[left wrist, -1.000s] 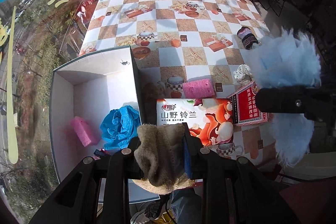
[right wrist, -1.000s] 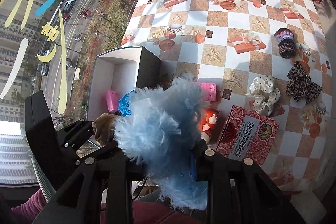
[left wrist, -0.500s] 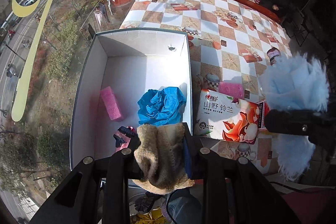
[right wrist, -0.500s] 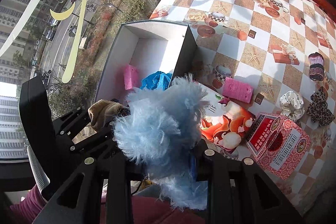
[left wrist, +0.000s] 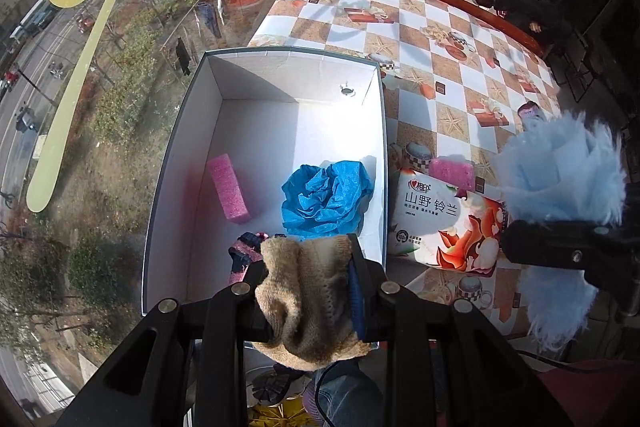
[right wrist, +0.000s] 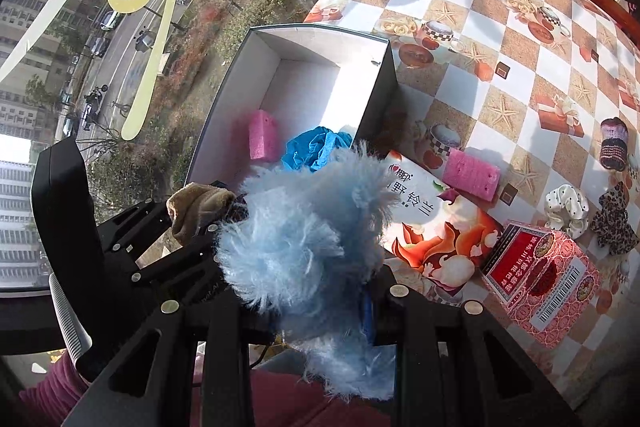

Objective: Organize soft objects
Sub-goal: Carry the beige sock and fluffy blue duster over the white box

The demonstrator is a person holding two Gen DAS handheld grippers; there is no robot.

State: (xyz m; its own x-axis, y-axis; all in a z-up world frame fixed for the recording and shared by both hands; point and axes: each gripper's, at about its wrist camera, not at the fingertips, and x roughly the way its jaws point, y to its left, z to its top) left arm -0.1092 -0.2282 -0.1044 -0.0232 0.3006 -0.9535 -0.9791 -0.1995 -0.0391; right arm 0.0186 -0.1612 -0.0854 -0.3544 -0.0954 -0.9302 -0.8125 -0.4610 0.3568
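Both claws shifted over white box (left wrist: pixel 192 131), left claw (left wrist: pixel 308 263) gripping tan sock (left wrist: pixel 308 299), right claw (right wrist: pixel 320 291) gripping blue fluff (right wrist: pixel 304 239), scrunchies (right wrist: pixel 566 211) right-view only.

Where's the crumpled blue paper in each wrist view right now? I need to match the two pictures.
Left wrist: the crumpled blue paper lies inside the white box, by its right wall, just past the tan sock.
Right wrist: it peeks out in the box's near corner, above the blue fluffy item.
Shared landmark: the pink foam block left of it.

Bright daylight apparently from the window (left wrist: pixel 100 75), hard shadows, strong fisheye warping, dark corners.
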